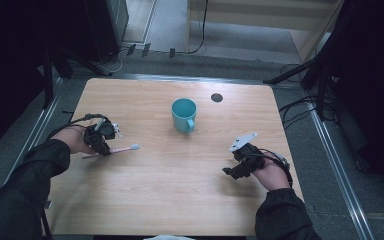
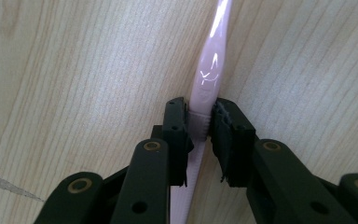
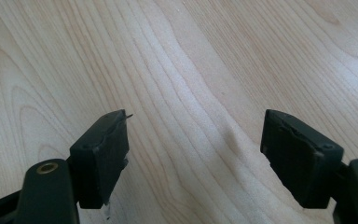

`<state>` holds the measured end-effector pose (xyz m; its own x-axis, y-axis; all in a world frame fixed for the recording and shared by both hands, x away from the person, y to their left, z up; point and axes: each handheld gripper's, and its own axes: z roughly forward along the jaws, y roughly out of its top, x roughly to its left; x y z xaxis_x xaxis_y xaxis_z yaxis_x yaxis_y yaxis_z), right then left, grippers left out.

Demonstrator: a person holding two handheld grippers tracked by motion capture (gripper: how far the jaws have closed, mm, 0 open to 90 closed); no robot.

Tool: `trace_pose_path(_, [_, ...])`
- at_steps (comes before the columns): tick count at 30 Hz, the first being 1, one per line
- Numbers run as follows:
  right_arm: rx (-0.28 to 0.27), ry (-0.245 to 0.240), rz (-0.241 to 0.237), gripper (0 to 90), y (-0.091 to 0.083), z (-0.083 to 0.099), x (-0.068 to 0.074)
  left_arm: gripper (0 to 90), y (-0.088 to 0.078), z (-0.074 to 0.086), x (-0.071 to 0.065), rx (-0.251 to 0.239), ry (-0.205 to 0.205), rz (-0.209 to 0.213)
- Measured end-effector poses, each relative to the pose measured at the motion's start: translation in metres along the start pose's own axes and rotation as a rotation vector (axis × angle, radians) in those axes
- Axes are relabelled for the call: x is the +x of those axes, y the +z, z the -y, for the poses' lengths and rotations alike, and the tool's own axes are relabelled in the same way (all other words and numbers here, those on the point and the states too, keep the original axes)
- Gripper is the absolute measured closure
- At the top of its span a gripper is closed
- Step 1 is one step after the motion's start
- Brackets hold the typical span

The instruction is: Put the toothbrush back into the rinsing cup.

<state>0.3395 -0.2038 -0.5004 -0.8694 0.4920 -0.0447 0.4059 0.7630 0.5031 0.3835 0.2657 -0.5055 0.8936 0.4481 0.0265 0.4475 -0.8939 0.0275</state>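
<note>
A pink toothbrush (image 1: 126, 149) lies level at the left of the wooden table (image 1: 170, 200), its white bristle head pointing right. My left gripper (image 1: 103, 148) is shut on its handle. In the left gripper view both pads press the ribbed part of the toothbrush handle (image 2: 209, 74), which runs up and away from my left gripper (image 2: 199, 111) just over the wood. At the right of the table my right gripper (image 1: 231, 172) stands open low over bare wood. Nothing lies between the wide-apart jaws of my right gripper (image 3: 196, 122).
A teal cup (image 1: 184, 114) with its handle towards me stands upright at the table's middle back. A small dark round disc (image 1: 217, 97) sits behind it to the right. Cables and stand legs (image 1: 300, 75) lie on the floor beyond the table.
</note>
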Motion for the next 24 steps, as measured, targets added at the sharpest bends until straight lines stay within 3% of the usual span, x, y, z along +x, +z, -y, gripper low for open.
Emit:
trace_pose_path(7, [0.006,-0.006,-0.004,23.7,0.0013,-0.0005,0.0009,78.3,-0.0001,-0.001,0.0022,0.009,-0.026,0.013])
trace_pose_path(14, [0.004,-0.008,-0.004,23.8,0.0012,-0.0007,0.0012,79.1,0.0001,-0.0061,0.0046,0.041,-0.083,0.035])
trace_pose_path(24, [0.01,-0.008,-0.006,23.8,0.0021,-0.0009,0.0017,79.2,-0.0003,-0.0046,0.0071,0.038,-0.101,0.04])
